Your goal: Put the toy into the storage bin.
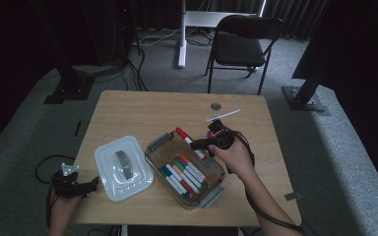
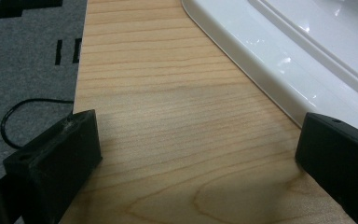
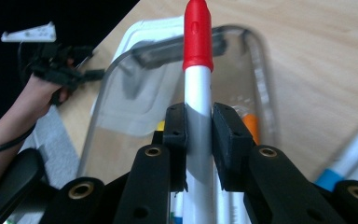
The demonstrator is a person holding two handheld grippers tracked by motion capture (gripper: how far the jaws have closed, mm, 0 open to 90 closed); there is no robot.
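Between the two pads of the right gripper [image 3: 199, 135]: a marker [image 3: 197, 84], clamped on its white barrel, pads pressed against it from both sides. Red cap pointing straight ahead of the gripper, away from the hand. In the high view, held by the right gripper [image 1: 198, 145] above the far end of the clear box [image 1: 148, 153], with the marker [image 1: 184, 136] slanting from far-left to near-right and the cap at the far-left end. Probably not touching the box, though hard to tell for sure.

Just below and toward the person, inside the box: the other markers [image 1: 184, 174], side by side, with nearly the same slant as the held one. So, by judgement, little or no turning of the wrist needed; only a short way down and toward the person to lay it beside the row, or up and away to take it out.

Left of the box, flat on the surface [image 1: 142, 110]: the white lid [image 1: 109, 169], just beside the box.

Further left, at the edge of the surface: the left gripper [image 1: 94, 184], jaws wide apart with nothing between them, tips aimed at the lid. In its own view, left gripper [image 2: 198, 154] low over bare wood, the lid [image 2: 279, 56] close to one jaw. Well apart from the marker, so clearly the right hand is the nearer one.
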